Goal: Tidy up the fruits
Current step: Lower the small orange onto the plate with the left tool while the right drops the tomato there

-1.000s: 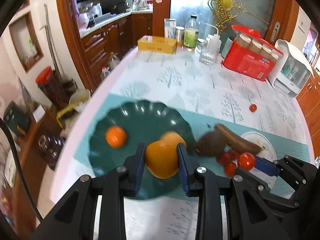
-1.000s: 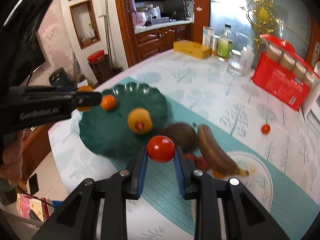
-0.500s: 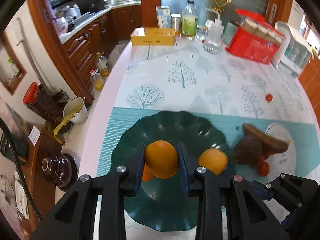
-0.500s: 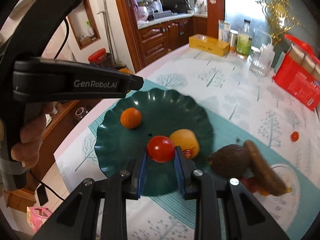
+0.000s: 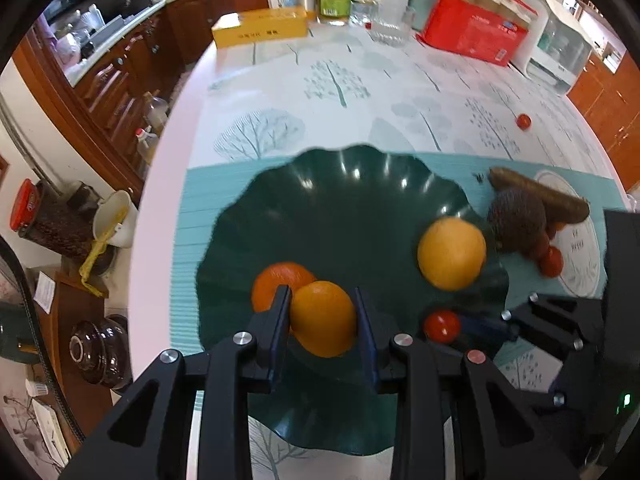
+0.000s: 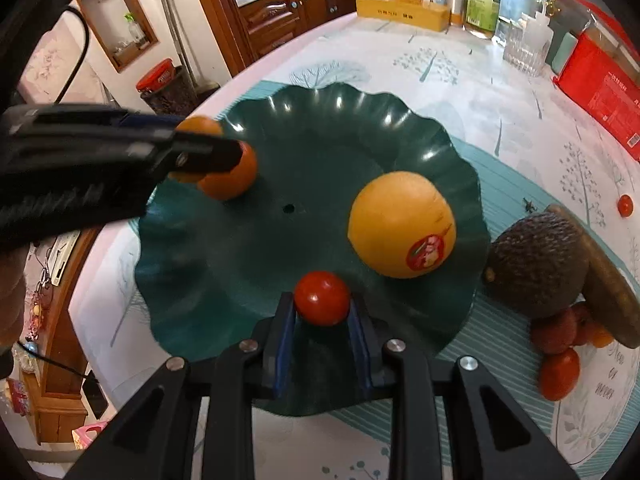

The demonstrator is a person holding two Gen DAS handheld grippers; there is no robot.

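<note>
Risk is sitting first on the left; the left gripper (image 5: 323,318) is clamping an orange (image 5: 323,318) over the plate (image 5: 340,200), right beside a tangerine (image 5: 276,282) already lying there; in my judgement, letting go from here could knock the tangerine or send the orange rolling toward the scalloped rim; both are round and the dish looks slick. Further right, the right gripper (image 6: 322,308) is pinching a tomato (image 6: 322,298) low over the near rim; its jaws are closing on the fruit's sides, and too much squeeze could split the skin, while a release so near the edge could let it roll off onto the mat (image 6: 492,332). A larger orange (image 6: 401,224) is resting inside the plate; the avocado (image 6: 536,264), banana (image 6: 608,292) and more tomatoes (image 6: 560,372) are waiting outside it, on the right. Writing is hard to read; the larger orange is carrying a red sticker, illegible; the yellow box (image 6: 402,10) is showing print too small to make out.
</note>
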